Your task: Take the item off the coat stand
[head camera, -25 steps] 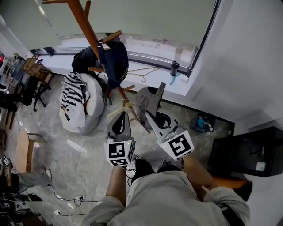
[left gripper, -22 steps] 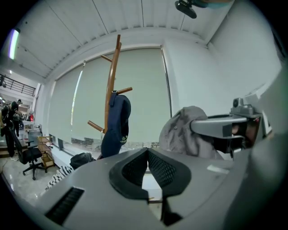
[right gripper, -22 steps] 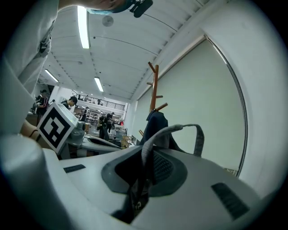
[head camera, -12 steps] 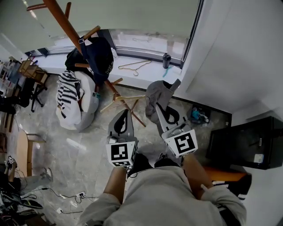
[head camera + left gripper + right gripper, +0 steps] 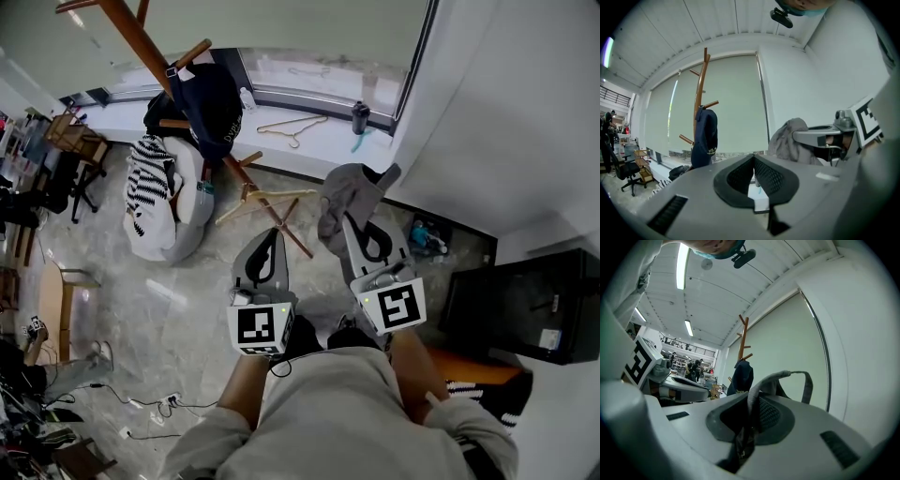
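- Right gripper (image 5: 751, 414): jaws clenched on a fold of the grey cloth item (image 5: 348, 191). A strap of the item loops over the jaw tips.
- Left gripper (image 5: 753, 163): jaws pressed together, nothing between them. It is held level beside the right gripper.
- Grey cloth item: off the coat stand (image 5: 139, 40), bunched at the right gripper's tip, well apart from the stand and near the white wall (image 5: 506, 112).
- Coat stand: wooden, with a navy cloth item (image 5: 212, 101) hung on a peg.
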The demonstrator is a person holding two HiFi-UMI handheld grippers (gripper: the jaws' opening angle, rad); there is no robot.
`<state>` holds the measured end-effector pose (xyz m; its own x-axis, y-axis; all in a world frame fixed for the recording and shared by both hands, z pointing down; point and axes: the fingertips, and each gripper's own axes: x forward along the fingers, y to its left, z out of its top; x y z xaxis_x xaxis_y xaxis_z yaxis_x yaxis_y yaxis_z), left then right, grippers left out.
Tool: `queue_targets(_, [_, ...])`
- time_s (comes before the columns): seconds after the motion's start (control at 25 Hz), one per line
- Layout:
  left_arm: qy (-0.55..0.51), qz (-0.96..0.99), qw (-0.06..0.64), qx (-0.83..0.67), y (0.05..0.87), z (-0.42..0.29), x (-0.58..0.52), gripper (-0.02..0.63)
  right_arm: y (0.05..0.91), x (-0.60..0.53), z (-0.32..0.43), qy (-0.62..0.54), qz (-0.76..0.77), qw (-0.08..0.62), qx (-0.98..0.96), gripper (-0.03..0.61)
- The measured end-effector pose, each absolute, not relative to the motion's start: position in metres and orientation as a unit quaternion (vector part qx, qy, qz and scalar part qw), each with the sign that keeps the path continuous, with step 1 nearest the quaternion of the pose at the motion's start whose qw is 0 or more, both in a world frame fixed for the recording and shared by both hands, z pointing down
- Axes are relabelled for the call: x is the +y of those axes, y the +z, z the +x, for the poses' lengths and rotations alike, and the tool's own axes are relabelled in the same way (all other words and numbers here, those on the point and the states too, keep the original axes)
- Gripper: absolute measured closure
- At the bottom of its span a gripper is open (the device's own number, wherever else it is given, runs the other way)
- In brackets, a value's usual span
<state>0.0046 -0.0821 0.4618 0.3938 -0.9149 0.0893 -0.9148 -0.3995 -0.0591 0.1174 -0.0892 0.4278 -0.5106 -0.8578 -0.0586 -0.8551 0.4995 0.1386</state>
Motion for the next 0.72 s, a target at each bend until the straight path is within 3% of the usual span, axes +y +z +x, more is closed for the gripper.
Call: queue_targets(0.72, [-0.063,-0.83,0.0,0.554,0.463,-0.004,-0.074,0.603,0.435,-0.083,0.104,-0.068,0.48,0.02,-0.874,0.56])
